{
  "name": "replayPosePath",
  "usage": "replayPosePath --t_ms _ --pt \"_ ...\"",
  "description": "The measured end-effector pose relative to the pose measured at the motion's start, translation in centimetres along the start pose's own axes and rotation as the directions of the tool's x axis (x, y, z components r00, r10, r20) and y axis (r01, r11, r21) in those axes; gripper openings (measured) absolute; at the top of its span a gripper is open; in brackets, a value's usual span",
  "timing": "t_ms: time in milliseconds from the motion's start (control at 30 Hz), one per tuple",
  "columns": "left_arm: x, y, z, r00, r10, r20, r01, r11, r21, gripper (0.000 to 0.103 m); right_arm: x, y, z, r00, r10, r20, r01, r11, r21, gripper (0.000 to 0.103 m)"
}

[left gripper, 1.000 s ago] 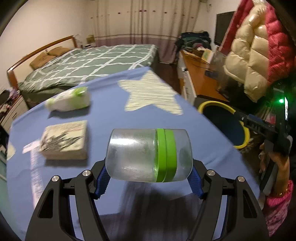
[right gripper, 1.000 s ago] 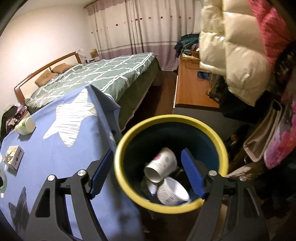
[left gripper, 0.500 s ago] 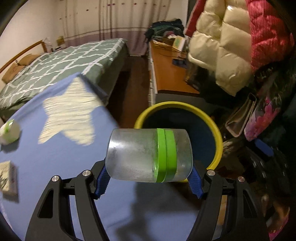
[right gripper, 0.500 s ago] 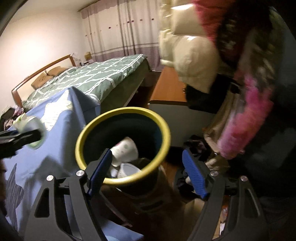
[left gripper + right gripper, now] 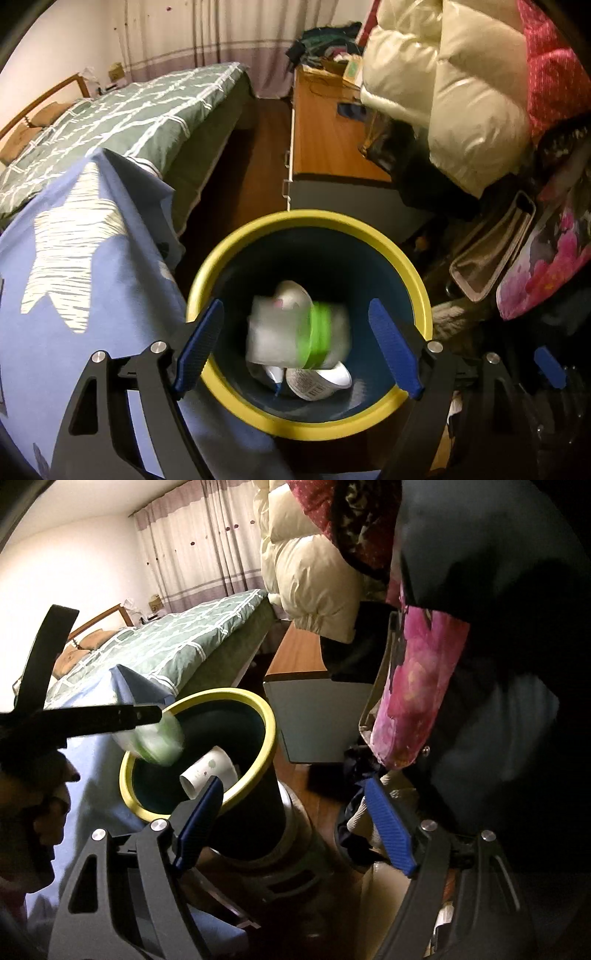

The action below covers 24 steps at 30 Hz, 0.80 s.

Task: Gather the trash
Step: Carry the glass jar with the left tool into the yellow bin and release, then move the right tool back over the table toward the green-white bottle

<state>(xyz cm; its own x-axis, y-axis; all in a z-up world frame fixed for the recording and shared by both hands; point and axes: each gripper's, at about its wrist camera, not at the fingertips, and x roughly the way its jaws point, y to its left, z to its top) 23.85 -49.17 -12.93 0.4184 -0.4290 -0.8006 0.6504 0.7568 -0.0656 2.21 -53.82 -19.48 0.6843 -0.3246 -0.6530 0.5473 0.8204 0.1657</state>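
Observation:
A clear jar with a green band (image 5: 297, 334) is blurred in mid-air, falling into the yellow-rimmed dark blue bin (image 5: 417, 291). My left gripper (image 5: 295, 349) is open above the bin mouth, its blue pads wide apart and empty. White cups (image 5: 317, 380) lie in the bin's bottom. In the right wrist view the jar (image 5: 155, 738) hangs just under the left gripper's finger at the bin rim (image 5: 271, 727), with a white cup (image 5: 208, 771) inside. My right gripper (image 5: 295, 827) is open and empty beside the bin.
The blue tablecloth with pale stars (image 5: 70, 280) lies left of the bin. A bed (image 5: 147, 114), a wooden desk (image 5: 325, 144), hanging puffy jackets (image 5: 454, 92) and bags (image 5: 532, 258) crowd the right side.
My left gripper opened and let go of the jar, which now drops into the bin. Both grippers swung further right; the right one now sits beside the bin.

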Motion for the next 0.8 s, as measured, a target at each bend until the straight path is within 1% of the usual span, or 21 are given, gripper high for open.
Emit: replayPosePath --t_ms 133,200,267,367,433,567,600,633,667,767,800 --pt "-2.6 2.2 -0.5 0.999 0.015 0.04 -0.014 1.0 -0.019 0.082 -0.1 0.7 -0.1 1.0 0.01 -0.001 -0.01 1.0 -0.01 0.075" --pt "-4.3 3.9 -1.0 0.998 0.019 0.063 -0.016 0.999 -0.045 0.085 -0.2 1.4 -0.1 1.0 0.019 -0.005 -0.019 1.0 -0.021 0.075" --pt "-6.2 6.0 -1.8 0.996 0.03 0.085 -0.024 0.997 -0.07 0.086 -0.2 1.9 -0.1 1.0 0.024 -0.006 -0.024 0.999 -0.031 0.075" --pt "-9.2 9.4 -3.5 0.989 0.078 0.124 -0.065 0.992 -0.106 0.087 -0.1 3.8 0.0 0.998 0.054 -0.018 -0.055 0.997 -0.058 0.075" --pt "-11.3 12.1 -5.2 0.981 0.121 0.148 -0.101 0.985 -0.139 0.087 0.1 4.9 0.2 0.998 0.067 -0.021 -0.068 0.995 -0.073 0.075" --pt "-14.9 17.7 -8.5 0.962 0.213 0.171 -0.175 0.961 -0.213 0.09 0.1 8.4 0.8 0.995 0.093 -0.016 -0.095 0.987 -0.127 0.075" --pt "-15.7 19.2 -9.4 0.956 0.237 0.173 -0.194 0.953 -0.233 0.09 0.2 10.2 1.1 0.994 0.108 -0.016 -0.109 0.981 -0.161 0.075" --pt "-16.3 20.4 -10.1 0.952 0.254 0.173 -0.208 0.946 -0.248 0.09 0.2 10.8 1.1 0.993 0.115 -0.017 -0.116 0.979 -0.17 0.075" --pt "-16.9 21.7 -10.8 0.946 0.275 0.173 -0.224 0.938 -0.265 0.09 0.3 12.3 1.3 0.991 0.133 -0.023 -0.135 0.972 -0.193 0.075" --pt "-19.1 26.3 -13.5 0.923 0.345 0.17 -0.276 0.901 -0.335 0.091 0.7 15.2 1.6 0.986 0.161 -0.035 -0.165 0.96 -0.227 0.076" --pt "-20.1 28.3 -14.7 0.913 0.373 0.165 -0.296 0.884 -0.363 0.09 0.9 17.3 1.9 0.981 0.189 -0.047 -0.195 0.95 -0.246 0.076"
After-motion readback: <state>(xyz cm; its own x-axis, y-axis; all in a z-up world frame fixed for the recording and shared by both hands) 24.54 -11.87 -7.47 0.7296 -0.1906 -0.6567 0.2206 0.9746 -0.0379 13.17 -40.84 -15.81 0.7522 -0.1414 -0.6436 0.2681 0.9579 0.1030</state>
